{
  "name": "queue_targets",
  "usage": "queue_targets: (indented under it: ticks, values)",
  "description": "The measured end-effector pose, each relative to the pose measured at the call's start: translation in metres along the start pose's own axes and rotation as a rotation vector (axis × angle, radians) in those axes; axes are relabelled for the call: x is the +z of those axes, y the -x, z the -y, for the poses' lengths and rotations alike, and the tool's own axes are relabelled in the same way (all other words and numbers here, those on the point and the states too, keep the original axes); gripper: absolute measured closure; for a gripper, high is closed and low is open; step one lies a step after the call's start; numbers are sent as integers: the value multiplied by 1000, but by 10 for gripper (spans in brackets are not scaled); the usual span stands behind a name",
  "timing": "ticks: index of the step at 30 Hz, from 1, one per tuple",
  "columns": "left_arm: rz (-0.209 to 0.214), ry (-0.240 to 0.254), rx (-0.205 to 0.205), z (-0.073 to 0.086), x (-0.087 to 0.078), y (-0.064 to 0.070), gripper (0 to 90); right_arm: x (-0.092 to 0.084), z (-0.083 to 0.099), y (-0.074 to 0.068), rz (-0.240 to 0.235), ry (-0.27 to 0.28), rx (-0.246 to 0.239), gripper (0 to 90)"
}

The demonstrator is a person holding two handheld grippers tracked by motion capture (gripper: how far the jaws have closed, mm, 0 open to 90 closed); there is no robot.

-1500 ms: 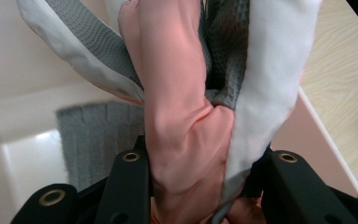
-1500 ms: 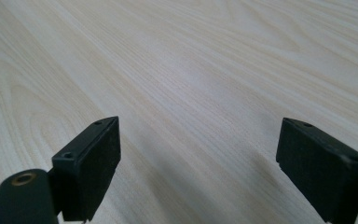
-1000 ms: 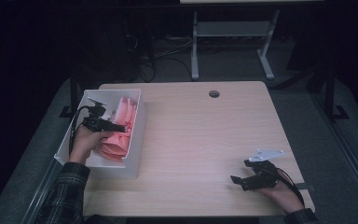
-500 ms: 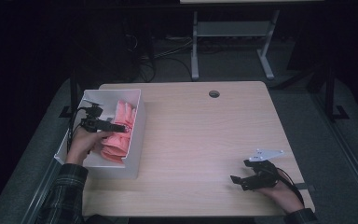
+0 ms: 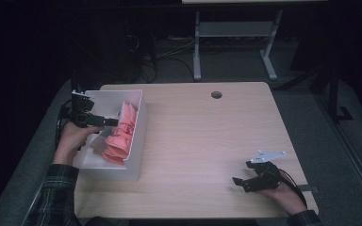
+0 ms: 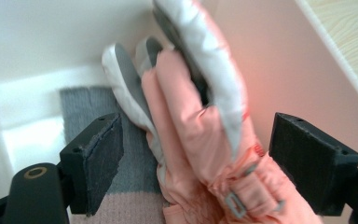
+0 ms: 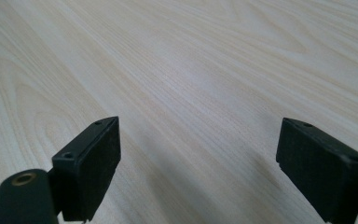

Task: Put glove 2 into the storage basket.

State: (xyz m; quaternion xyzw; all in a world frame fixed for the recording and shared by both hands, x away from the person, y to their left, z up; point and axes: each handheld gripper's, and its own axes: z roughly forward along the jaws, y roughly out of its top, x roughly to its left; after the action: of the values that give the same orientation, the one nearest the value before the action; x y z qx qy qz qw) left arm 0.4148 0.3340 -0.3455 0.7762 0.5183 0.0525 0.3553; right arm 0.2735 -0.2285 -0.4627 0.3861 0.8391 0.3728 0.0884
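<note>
Glove (image 6: 200,135) sits between left gripper's (image 6: 196,163) spread fingers (image 6: 100,158).

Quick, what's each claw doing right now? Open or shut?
Left claw: open, jaws either side of the pink glove in the white bin, not squeezing.
Right claw: open, nothing in it, over the table.

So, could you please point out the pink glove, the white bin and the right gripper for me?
pink glove (image 6: 200,140): left gripper view, on its pink palm between the open jaws.
white bin (image 5: 138,141): high view, on its right-hand wall.
right gripper (image 5: 241,173): high view, midway between its fingertips, above the table.
</note>
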Motion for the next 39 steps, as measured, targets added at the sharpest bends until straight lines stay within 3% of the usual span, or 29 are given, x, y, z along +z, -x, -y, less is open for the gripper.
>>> queue_targets:
  ticks: [7, 17, 25, 39]
  values:
    - [27, 54, 70, -12, -14, 26, 174, 0, 0, 0, 1, 0, 2, 135]
    - [107, 93, 191, -30, -12, 84, 174, -1, 0, -1, 2, 0, 1, 135]
    - [153, 88, 282, -35, 1, 133, 174, -1, 0, -1, 8, 3, -4, 135]
    - [219, 34, 409, -24, 38, 197, 175, -1, 0, -1, 9, 7, -11, 136]
